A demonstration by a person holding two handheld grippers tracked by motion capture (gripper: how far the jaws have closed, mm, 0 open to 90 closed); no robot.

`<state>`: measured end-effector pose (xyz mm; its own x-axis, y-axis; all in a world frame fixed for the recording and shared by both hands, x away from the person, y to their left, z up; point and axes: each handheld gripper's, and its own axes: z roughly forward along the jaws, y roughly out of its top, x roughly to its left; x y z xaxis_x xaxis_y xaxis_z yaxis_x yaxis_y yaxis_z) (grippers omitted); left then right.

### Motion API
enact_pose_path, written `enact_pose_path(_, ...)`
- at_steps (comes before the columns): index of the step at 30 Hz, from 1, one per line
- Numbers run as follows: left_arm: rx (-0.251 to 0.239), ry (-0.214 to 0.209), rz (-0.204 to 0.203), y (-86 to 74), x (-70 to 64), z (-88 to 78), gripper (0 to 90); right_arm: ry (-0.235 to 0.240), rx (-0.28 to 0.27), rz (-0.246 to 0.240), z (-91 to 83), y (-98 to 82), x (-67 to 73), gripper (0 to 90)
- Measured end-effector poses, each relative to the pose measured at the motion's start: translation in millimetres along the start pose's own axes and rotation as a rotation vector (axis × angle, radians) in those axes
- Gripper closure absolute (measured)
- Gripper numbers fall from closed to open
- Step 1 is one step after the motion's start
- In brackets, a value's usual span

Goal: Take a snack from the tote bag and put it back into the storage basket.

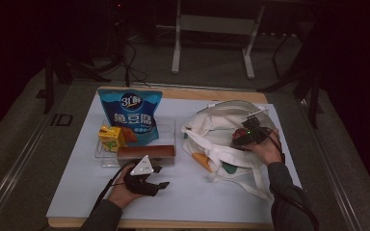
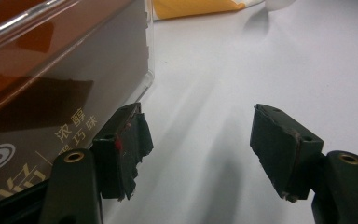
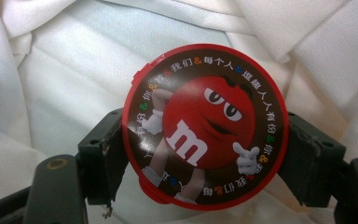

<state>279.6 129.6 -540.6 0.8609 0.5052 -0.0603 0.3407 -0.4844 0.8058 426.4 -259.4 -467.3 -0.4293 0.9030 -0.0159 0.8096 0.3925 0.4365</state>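
Two grippers: both are being watched at a table covered in white, groceries at centre left of the high view, a cloth bag at centre right.
Right gripper (image 3: 205, 154): a round red candy tin (image 3: 205, 126) is being pinched across its rim, one jaw pressing on each side.
Tin's place: it is being held over the white tote bag (image 1: 212, 126), inside the bag's open mouth at centre right of the high view; white cloth is lying behind it in the right gripper view.
Left gripper (image 2: 198, 149): jaws are being kept spread with nothing between them, low over the bare tabletop (image 2: 261, 60), just beside the brown chocolate box (image 2: 51, 93).
Step in hand: packing is judged to be under way, the tin being lowered into the bag.
Next move: a release is being called for once the tin is resting on cloth; the chocolate box is probably being lined up next.
Untouched: blue snack pouch (image 1: 130, 115), yellow drink carton (image 1: 110, 136).
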Motion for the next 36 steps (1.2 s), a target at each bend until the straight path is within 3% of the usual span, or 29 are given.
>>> enact_pose_path(13,0.0,-0.001,0.0,0.0,0.0,0.0,34.8,0.01,-0.007,0.014,-1.6,-2.5,-2.7,25.7)
enact_pose_path(36,0.001,-0.002,-0.001,0.0,0.2,0.0,34.9,0.002,-0.015,-0.018,-19.2,0.3,2.3,25.8)
